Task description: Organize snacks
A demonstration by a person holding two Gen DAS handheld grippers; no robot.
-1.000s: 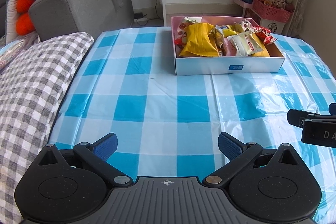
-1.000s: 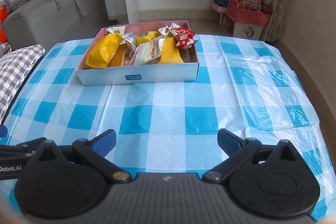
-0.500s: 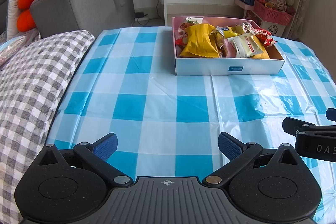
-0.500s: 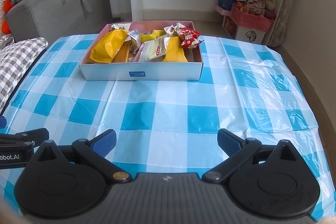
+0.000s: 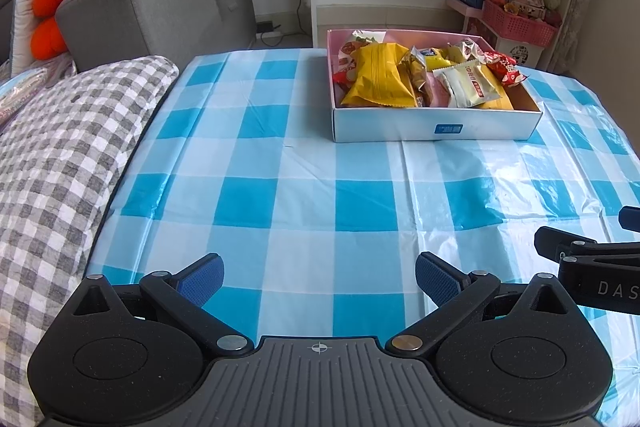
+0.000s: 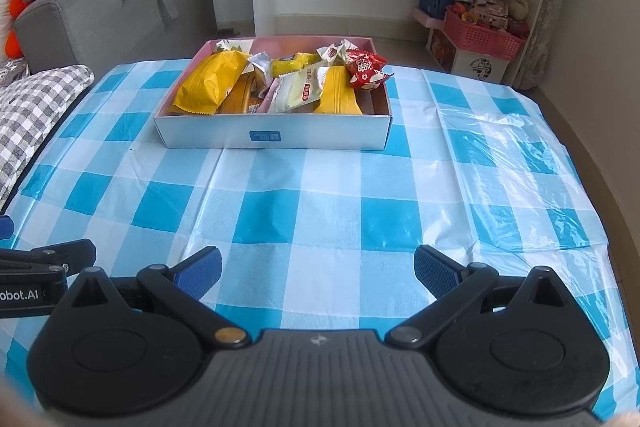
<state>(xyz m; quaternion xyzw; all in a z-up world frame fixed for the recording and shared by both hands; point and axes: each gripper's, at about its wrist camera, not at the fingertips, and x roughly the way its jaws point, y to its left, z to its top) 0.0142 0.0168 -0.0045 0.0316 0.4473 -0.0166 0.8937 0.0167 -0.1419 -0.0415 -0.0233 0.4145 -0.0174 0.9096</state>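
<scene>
- Bright, even daylight; both views sharp.
- Glare patches on the glossy tablecloth point(image 6: 516, 147), right side of each view.
- Soft, faint shadows.
- Fisheye curvature with dark vignetted corners.

We read "DAS" on the right gripper point(image 5: 600, 287) and "obot.AI" on the left gripper point(image 6: 24, 293). The blue box label point(image 6: 264, 136) and the snack wrappers are illegible.

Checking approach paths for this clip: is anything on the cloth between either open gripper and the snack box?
Nothing visible. Only bare checked tablecloth lies between the right gripper and the snack box, and likewise ahead of the left gripper. Both are open and empty; the box's near wall faces them.
</scene>
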